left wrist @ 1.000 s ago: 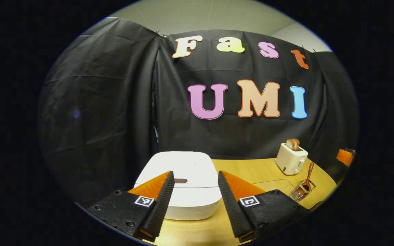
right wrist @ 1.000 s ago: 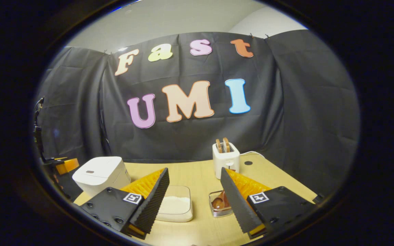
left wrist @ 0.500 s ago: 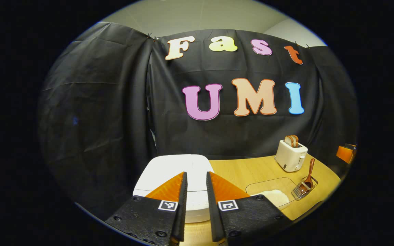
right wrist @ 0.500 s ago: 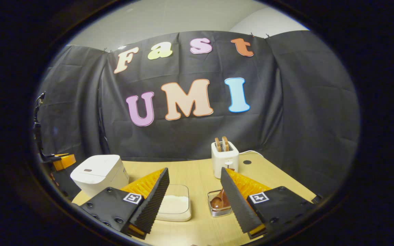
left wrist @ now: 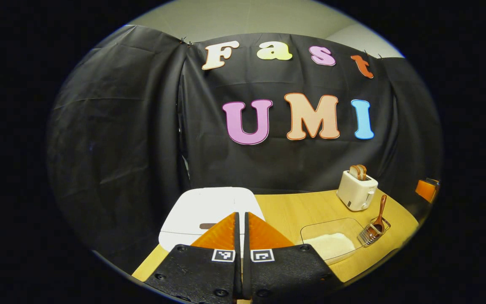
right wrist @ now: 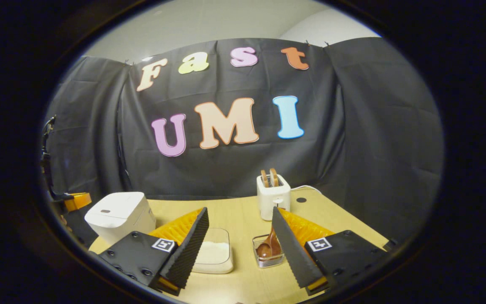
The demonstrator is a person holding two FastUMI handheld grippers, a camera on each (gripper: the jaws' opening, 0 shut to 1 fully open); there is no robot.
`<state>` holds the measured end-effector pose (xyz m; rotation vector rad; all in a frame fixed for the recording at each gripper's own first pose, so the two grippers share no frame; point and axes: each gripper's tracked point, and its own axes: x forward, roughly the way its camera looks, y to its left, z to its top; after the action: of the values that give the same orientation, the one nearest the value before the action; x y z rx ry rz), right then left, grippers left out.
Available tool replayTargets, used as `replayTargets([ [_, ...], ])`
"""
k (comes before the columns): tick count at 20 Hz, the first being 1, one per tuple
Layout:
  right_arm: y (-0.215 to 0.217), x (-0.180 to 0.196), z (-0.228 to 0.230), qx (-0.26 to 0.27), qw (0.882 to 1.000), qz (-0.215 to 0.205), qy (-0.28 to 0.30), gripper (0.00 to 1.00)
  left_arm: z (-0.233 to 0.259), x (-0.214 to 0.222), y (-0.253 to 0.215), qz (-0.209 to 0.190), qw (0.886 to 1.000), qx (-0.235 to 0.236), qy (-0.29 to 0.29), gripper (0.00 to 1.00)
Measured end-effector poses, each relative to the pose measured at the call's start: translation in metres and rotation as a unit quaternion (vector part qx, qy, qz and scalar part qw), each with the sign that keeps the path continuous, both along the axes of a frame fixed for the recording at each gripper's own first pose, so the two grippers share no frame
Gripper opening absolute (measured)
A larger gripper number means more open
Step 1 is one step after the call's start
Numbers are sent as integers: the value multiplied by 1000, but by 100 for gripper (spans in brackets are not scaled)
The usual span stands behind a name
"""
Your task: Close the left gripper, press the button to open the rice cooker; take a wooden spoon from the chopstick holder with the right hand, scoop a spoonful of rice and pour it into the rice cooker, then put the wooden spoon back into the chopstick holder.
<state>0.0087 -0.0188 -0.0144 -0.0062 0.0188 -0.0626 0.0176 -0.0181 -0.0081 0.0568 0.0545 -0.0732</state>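
Over cooker (left wrist: 209, 209): L tool (left wrist: 239, 228) fingers pressed together, empty. R tool (right wrist: 239, 236) wide open, empty, w/ spoon (right wrist: 269, 245) in holder (right wrist: 267, 258) ahead.

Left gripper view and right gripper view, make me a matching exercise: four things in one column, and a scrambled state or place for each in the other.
1. left tongs
2. right tongs
3. wooden spoon
4. rice cooker

A. lid down
B. spread open
C. standing in the chopstick holder
D. closed together

Pairs: 1-D, 2-B, 3-C, 4-A
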Motion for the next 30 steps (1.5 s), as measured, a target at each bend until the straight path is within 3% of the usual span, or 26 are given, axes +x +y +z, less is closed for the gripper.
replayTargets([
  [14, 2, -3, -4, -9, 1000, -10, 2, 99, -8, 32, 42, 17, 1000, -14, 6, 0],
  [30, -7, -7, -15, -14, 999, -41, 23, 99, -74, 91, 63, -1, 995, -37, 96, 0],
])
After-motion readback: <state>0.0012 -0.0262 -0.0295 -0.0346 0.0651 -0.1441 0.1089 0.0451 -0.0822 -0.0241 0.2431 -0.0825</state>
